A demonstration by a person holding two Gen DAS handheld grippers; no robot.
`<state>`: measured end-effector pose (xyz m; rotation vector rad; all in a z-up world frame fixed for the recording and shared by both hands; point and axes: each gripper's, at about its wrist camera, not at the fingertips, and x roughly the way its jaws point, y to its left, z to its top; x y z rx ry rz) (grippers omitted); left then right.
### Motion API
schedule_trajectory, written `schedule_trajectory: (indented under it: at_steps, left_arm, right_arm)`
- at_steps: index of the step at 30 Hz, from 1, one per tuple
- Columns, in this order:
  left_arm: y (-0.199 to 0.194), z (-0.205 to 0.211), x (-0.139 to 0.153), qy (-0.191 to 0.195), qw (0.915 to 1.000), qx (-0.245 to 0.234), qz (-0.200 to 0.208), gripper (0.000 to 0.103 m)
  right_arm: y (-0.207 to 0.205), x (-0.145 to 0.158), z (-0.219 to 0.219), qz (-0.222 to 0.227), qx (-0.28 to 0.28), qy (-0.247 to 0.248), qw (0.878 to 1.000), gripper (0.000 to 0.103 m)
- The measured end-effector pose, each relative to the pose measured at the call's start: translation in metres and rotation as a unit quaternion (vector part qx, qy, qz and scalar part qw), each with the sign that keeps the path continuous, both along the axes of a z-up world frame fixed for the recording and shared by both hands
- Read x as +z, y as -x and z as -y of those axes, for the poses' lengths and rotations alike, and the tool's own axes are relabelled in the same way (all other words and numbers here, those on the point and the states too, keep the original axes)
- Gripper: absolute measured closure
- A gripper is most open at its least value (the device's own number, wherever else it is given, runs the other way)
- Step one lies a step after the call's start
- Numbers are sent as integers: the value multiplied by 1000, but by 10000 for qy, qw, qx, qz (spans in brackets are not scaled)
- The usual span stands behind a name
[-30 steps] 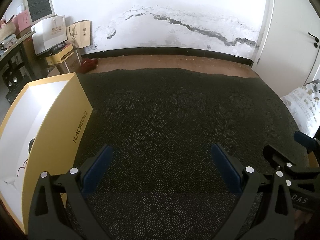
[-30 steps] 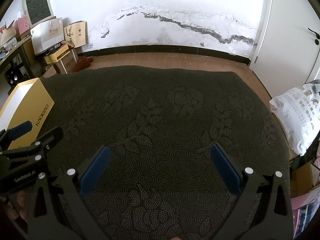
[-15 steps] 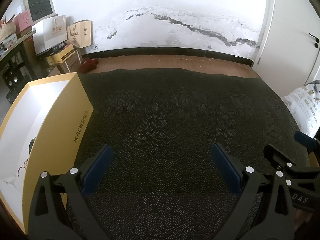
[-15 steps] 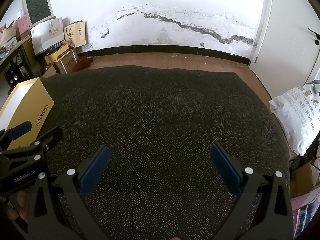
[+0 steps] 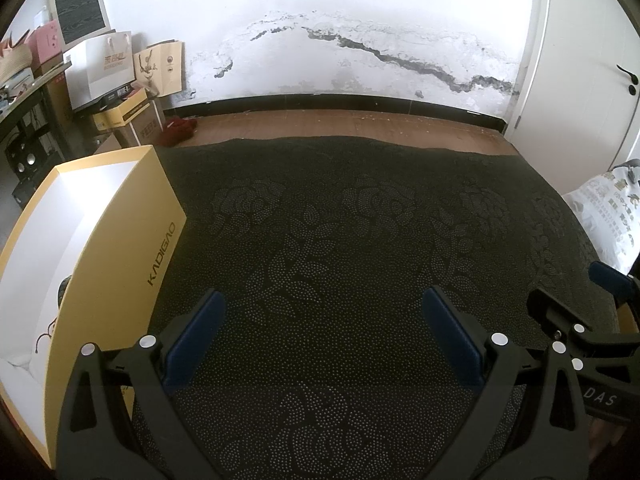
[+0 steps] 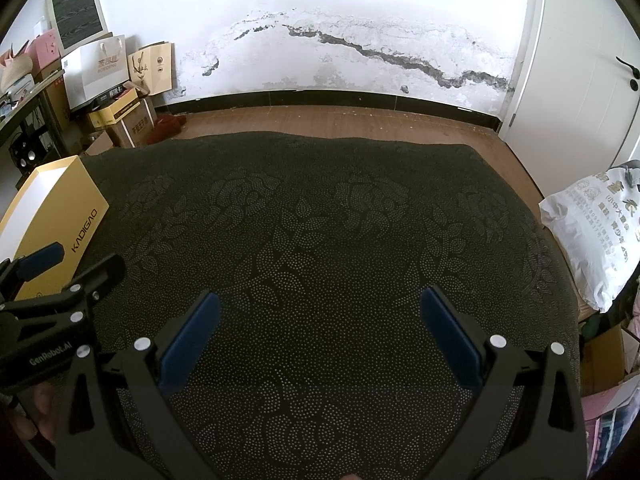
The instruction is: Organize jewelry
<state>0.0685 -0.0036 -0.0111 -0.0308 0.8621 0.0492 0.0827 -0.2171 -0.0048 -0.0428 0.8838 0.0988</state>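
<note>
- Fingers on your left gripper (image 5: 320, 332) are spread wide with nothing between them, hovering over the dark floral cloth (image 5: 360, 240); the fingers on your right gripper (image 6: 318, 332) are spread just as wide and also hold nothing.
- Jewelry shows only as a small reddish cord or chain piece (image 5: 44, 334) lying on the white floor inside the yellow box (image 5: 132, 264), close to its near end. It is too small to tell more.
- That box lies to the left of your left fingers, just beside the left blue pad (image 5: 192, 340), with its long axis running away from you toward the far wall.
- Your left gripper is much the nearer one. Your right gripper sits to the right of it, well apart from the box, with the left gripper in between.
- Reaching the piece probably calls for lifting over the tall yellow side wall and coming down into the open top.
- Open room is generous: the cloth ahead of and between both grippers carries nothing. Its far edge drops to a wooden floor (image 6: 340, 124).
- A white printed bag (image 6: 592, 236) sits beyond the right edge.
</note>
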Motion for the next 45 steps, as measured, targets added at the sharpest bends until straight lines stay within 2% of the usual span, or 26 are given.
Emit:
schedule_trajectory:
  at_steps: [45]
  left_arm:
    - [0, 0, 4, 5, 10000, 0, 82, 7]
  right_arm:
    - [-3, 7, 2, 43, -37, -13, 10000, 6]
